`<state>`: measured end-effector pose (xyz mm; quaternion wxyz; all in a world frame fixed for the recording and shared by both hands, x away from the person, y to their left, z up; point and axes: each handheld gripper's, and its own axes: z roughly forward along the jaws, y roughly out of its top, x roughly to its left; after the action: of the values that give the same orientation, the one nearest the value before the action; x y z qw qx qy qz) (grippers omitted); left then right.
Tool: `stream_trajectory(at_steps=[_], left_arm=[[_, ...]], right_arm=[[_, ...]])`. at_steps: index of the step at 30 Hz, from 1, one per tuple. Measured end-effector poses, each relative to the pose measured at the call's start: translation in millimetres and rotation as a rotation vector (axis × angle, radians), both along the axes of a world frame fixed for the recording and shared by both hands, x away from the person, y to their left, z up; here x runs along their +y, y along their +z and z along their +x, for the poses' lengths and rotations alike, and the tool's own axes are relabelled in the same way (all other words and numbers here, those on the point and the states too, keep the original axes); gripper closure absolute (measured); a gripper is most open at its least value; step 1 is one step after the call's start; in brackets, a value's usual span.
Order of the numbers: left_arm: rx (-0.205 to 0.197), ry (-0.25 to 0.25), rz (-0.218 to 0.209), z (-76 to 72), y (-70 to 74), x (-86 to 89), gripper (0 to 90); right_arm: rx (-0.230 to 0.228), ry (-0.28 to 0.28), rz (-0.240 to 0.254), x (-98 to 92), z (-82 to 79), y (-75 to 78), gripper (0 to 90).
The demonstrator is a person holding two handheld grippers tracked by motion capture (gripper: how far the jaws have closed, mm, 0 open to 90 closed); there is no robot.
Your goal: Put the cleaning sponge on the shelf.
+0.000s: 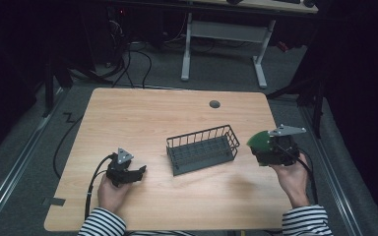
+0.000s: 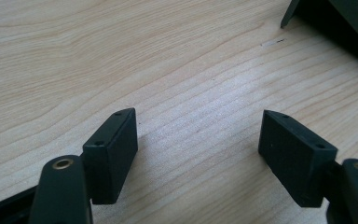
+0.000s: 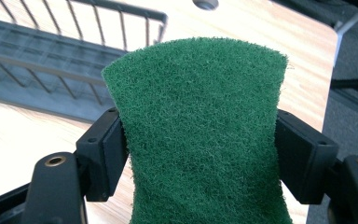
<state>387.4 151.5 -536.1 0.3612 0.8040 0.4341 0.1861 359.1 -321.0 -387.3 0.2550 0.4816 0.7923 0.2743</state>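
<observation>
A green scouring pad (image 3: 200, 135) is pinched at its waist between the two black jaws of my right gripper (image 3: 200, 154), which is shut on it. In the high view that right gripper (image 1: 270, 147) is held above the table's right side, the green scouring pad (image 1: 260, 141) sticking out toward a dark wire basket (image 1: 203, 149) at the middle of the table. My left gripper (image 1: 137, 173) rests low over the wood at the front left, a hand around it. In the left gripper view its jaws stand wide apart around bare wood, so the left gripper (image 2: 198, 140) is open.
The light wooden table (image 1: 142, 118) has a round cable hole (image 1: 214, 104) near its far edge. A corner of the wire basket (image 2: 335, 23) shows at the top right of the left gripper view. Beyond the table are a white desk frame (image 1: 224, 34) and cables on the floor.
</observation>
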Motion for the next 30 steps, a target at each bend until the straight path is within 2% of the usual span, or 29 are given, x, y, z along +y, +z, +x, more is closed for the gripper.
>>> stream_trajectory(at_steps=[4,11,16,21,24,30], left_arm=[[-0.001,0.001,-0.001,0.0,-0.1,0.0,28.6],[0.0,0.0,-0.002,0.1,-0.1,0.1,28.4],[0.0,-0.001,0.0,0.1,0.0,0.2,28.5],[-0.001,0.0,-0.001,0.0,-0.1,0.0,28.4],[0.0,-0.004,0.0,-0.1,0.1,-0.2,28.4],[0.0,-0.005,0.0,-0.3,0.0,-0.4,28.3]], right_arm=[[0.004,0.028,0.007,12.9,2.7,6.9,26.7],[0.014,0.086,-0.023,35.5,14.8,16.0,26.8],[0.003,0.12,0.009,47.9,22.4,28.7,26.8],[0.0,0.135,0.02,60.4,34.5,36.8,26.7],[-0.001,0.142,0.001,69.1,44.1,37.3,26.7],[0.025,0.14,0.026,82.3,66.9,27.7,26.6]])
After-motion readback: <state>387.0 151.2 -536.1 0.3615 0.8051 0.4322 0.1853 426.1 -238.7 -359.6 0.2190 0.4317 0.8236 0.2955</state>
